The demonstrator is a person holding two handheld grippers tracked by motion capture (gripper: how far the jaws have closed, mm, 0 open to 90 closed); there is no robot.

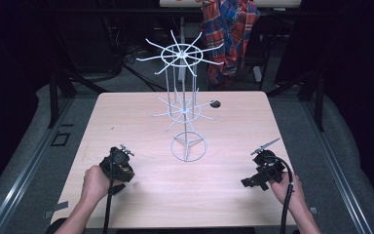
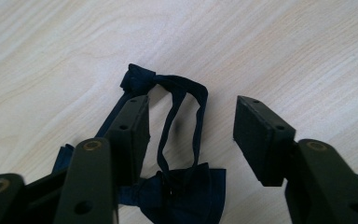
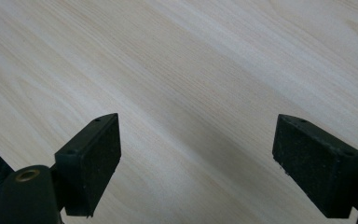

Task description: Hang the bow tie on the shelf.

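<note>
A dark navy fabric bow tie (image 2: 177, 186) with a thin looped strap lies flat on the pale wooden surface (image 1: 146, 195), near the front-left of the white wire display stand (image 1: 187, 114). The left hand-held gripper (image 2: 191, 119) points down over it, its jaws part-open and astride the strap loop, not pressing it. Front-right of the stand, the right hand-held gripper (image 3: 196, 154) hangs wide open above bare wood.

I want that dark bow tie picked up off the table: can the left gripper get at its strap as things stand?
Probably yes: the left gripper sits low over the bow tie, whose strap loop lies between the part-open jaws with nothing across it. The pads are not yet pressing on it.
</note>
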